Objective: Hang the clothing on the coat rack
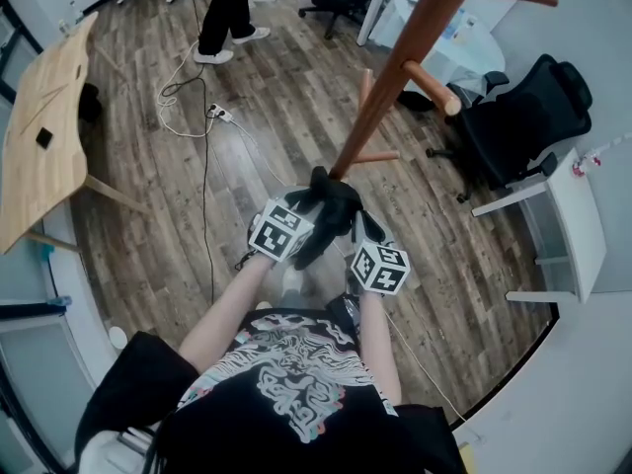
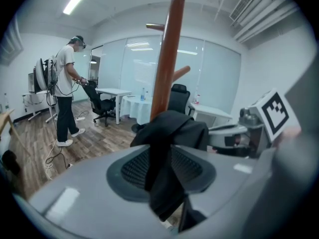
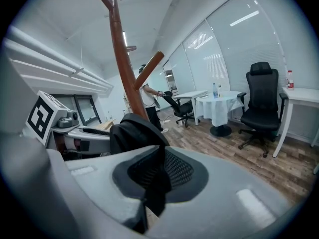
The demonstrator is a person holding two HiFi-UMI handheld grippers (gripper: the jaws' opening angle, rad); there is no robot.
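A black piece of clothing (image 1: 329,210) is bunched between my two grippers, just in front of the brown wooden coat rack (image 1: 395,77). My left gripper (image 1: 308,233) is shut on the clothing (image 2: 172,148), which runs down between its jaws. My right gripper (image 1: 357,233) is also shut on the clothing (image 3: 137,133). The rack's pole (image 2: 167,54) rises straight ahead in the left gripper view, with pegs (image 2: 180,73) branching off. In the right gripper view the coat rack (image 3: 122,59) stands just behind the cloth, one peg (image 3: 148,69) slanting up to the right.
A black office chair (image 1: 528,117) stands right of the rack, beside a white desk (image 1: 573,215). A wooden table (image 1: 44,126) is at the far left. Cables (image 1: 197,107) trail over the wood floor. A person (image 1: 229,13) stands at the back.
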